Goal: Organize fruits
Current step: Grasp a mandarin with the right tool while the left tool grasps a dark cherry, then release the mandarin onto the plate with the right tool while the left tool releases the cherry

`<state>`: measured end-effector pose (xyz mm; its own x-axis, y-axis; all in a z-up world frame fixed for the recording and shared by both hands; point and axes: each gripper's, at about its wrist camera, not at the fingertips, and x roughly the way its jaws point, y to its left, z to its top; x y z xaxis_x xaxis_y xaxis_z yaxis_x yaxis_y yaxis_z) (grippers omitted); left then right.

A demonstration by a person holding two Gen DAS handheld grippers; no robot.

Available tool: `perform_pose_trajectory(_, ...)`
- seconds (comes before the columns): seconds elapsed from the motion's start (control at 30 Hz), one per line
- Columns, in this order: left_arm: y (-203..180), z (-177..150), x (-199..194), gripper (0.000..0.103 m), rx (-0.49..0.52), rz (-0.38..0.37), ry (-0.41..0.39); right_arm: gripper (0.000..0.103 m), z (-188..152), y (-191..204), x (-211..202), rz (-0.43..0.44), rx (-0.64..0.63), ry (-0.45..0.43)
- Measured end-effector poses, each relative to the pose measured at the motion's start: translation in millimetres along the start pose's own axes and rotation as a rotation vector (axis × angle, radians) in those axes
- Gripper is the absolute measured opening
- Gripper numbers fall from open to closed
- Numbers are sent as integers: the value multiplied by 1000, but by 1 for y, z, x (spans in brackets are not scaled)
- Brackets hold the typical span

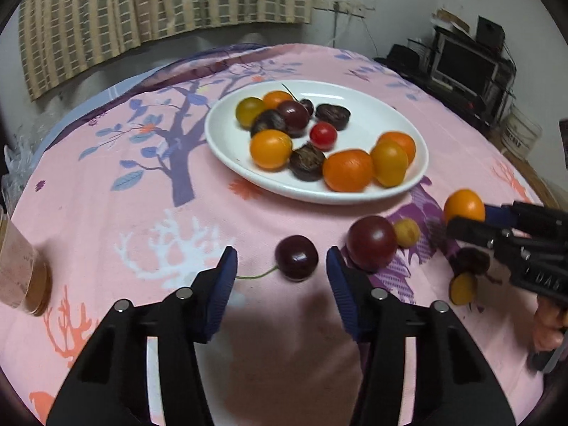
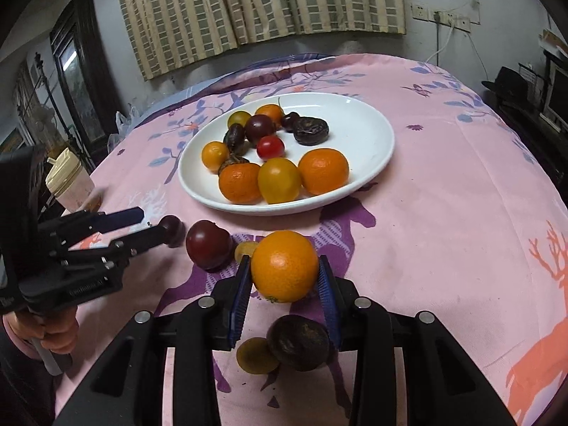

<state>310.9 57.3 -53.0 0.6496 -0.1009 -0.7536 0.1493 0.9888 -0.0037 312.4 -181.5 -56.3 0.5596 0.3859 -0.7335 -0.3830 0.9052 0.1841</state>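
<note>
A white plate (image 1: 383,106) (image 2: 369,131) holds several fruits: oranges, yellow and red tomatoes, dark chestnuts. My left gripper (image 1: 282,266) is open, its blue fingers either side of a dark cherry (image 1: 296,257) on the pink cloth; the cherry also shows in the right wrist view (image 2: 172,229). My right gripper (image 2: 285,271) is shut on an orange (image 2: 285,266) (image 1: 463,206), held just above the cloth. A dark red tomato (image 1: 371,241) (image 2: 209,245) and a small yellow fruit (image 1: 407,232) lie between the grippers.
A dark chestnut (image 2: 300,344) and a yellow fruit (image 2: 255,355) lie under my right gripper. A lidded jar (image 2: 71,184) (image 1: 21,269) stands at the left edge of the round table. A monitor and shelves (image 1: 465,67) stand beyond the table.
</note>
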Motion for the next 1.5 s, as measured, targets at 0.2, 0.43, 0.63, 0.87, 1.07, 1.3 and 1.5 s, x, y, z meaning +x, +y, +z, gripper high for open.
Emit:
perform_pose_trajectory(0.2, -8, -2, 15, 42, 39, 8, 12, 37, 1, 0, -2, 4, 4, -6)
perform_pose_trajectory(0.43, -11, -4, 23, 28, 54, 4, 41, 37, 1, 0, -6, 11, 4, -21)
perform_pose_trajectory(0.63, -4, 8, -4, 28, -20, -21, -34, 37, 5, 2, -20, 67, 5, -106)
perform_pose_trajectory(0.87, -5, 65, -11, 28, -132, -77, -151, 37, 49, -3, -9, 53, 61, -228)
perform_pose_trajectory(1.07, -12, 98, 38, 28, -170, -87, -80, 37, 78, -20, 25, 17, 83, -192)
perform_pose_trajectory(1.3, -7, 98, 45, 87, -215, -3, -72, 47, 79, -33, 25, 29, 129, -183)
perform_pose_trajectory(1.5, -2, 91, 14, 92, -231, 21, -92, 47, 67, -18, -2, 44, 52, -213)
